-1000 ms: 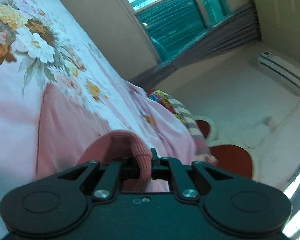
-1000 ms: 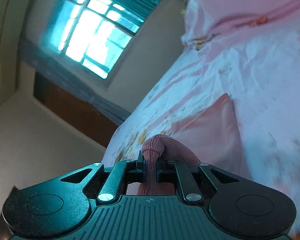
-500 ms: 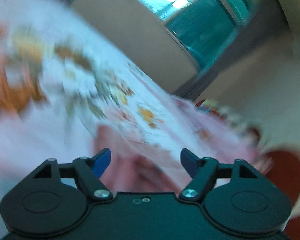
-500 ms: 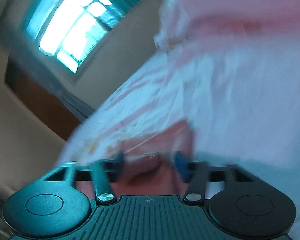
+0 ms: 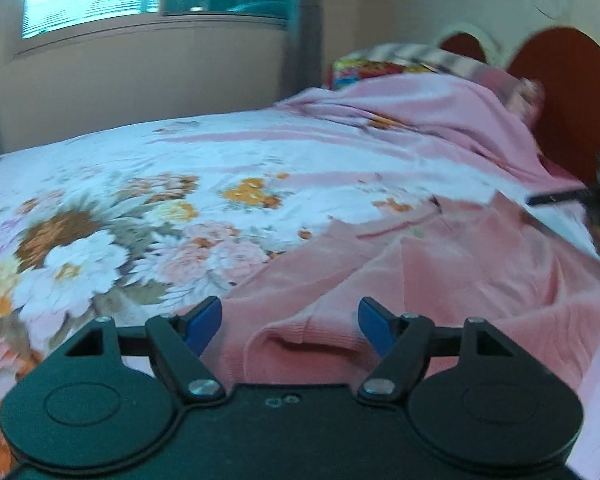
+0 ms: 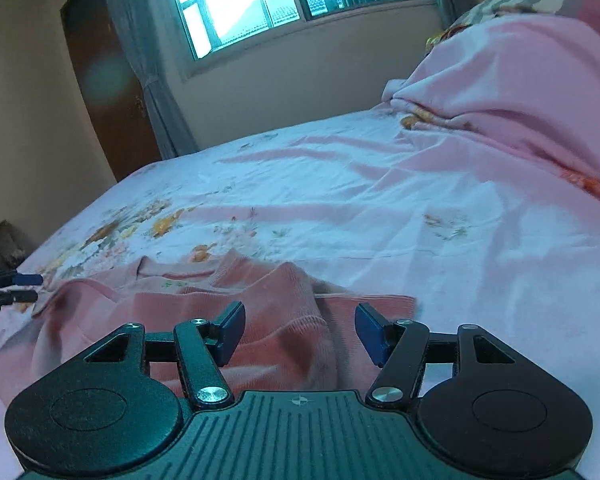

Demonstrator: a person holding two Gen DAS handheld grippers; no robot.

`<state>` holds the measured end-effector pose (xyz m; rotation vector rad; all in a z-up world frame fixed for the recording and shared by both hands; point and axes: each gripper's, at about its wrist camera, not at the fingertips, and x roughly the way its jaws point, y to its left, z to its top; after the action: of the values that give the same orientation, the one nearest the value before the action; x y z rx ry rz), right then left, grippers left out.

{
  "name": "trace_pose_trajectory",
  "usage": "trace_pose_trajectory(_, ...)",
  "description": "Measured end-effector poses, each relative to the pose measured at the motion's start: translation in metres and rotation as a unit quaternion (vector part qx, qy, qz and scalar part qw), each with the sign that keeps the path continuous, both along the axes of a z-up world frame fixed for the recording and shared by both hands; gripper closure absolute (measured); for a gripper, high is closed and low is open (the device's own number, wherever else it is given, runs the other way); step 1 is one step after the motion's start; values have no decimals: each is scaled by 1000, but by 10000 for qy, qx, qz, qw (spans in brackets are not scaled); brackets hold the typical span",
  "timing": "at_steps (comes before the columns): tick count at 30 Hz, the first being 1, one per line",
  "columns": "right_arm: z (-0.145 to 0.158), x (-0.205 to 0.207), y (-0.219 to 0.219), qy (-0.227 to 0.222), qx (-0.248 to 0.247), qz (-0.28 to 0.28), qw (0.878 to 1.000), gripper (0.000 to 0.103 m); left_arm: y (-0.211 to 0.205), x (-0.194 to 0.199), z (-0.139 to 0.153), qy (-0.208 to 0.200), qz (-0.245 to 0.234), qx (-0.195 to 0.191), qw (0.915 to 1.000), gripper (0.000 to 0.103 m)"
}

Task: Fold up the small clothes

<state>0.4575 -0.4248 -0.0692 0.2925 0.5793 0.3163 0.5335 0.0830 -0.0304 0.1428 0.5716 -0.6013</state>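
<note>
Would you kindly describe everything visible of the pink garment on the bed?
The pink garment is a salmon knit with ribbed edges, apparently soft. It lies rumpled and loosely folded over itself on the floral bedsheet, its only visible contact. Both open grippers, left gripper and right gripper, sit near its edge without pinching it.

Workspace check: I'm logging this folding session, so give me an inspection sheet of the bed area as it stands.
Surface: floral bedsheet, wrinkled.
Job's things: pink knit garment lying rumpled on the sheet, not neatly folded.
Clutter: pink blanket heaped toward the headboard; colourful pillow behind it.
Grippers: left gripper and right gripper both have open jaws, over the garment, gripping nothing.
Cables: nothing seen.
Surroundings: window with grey curtain, dark door.
</note>
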Motion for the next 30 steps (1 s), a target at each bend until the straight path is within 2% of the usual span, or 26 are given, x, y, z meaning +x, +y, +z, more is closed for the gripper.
trace_pose_trajectory(4,-2,11,2,14,88,24,10000,41,-9,-5,-6,-88,-522,389,9978,32)
trace_pose_trajectory(6,-3,11,4,28,103,50,9999,41,-14,-15,-10,-227,-700,822,9939,32)
trace_pose_trajectory(8,-5,12,4,40,126,46,9999,41,-18,-21,-17,-392,-790,1175,9891,29)
trace_pose_trajectory(11,-8,15,6,69,109,43,9999,41,-31,-16,-25,-632,-754,1566,9827,30)
trace_pose_trajectory(13,-12,19,7,140,112,20,9998,41,-40,-5,-27,-714,-762,1573,9820,32)
trace_pose_trajectory(14,-13,20,8,164,98,10,9998,41,-43,1,-27,-627,-824,1434,9842,32)
trace_pose_trajectory(15,-15,22,9,187,71,11,9998,41,-45,9,-29,-496,-807,1280,9872,40)
trace_pose_trajectory(16,-15,23,10,193,53,40,9998,42,-46,15,-31,-349,-773,1151,9897,74)
trace_pose_trajectory(17,-15,24,11,187,42,58,9998,54,-44,22,-32,-159,-752,934,9927,86)
trace_pose_trajectory(18,-15,26,13,212,16,80,9997,59,-42,26,-33,-81,-687,704,9951,87)
trace_pose_trajectory(19,-16,28,13,221,-26,58,9997,64,-42,27,-33,-84,-552,586,9967,97)
trace_pose_trajectory(21,-18,31,14,233,-54,132,9996,88,-36,28,-32,-60,-406,111,9991,98)
trace_pose_trajectory(22,-18,33,15,262,-95,163,9995,92,-32,28,-30,-29,-370,-154,9992,98)
trace_pose_trajectory(24,-13,27,14,-8,-118,128,9998,93,-22,25,-22,-45,-336,-676,9971,98)
trace_pose_trajectory(27,4,13,9,-575,-18,-3,9983,93,-11,26,-6,-160,-249,-1221,9921,98)
trace_pose_trajectory(30,12,12,5,-851,53,-212,9961,93,-5,41,5,-217,-31,-1649,9861,98)
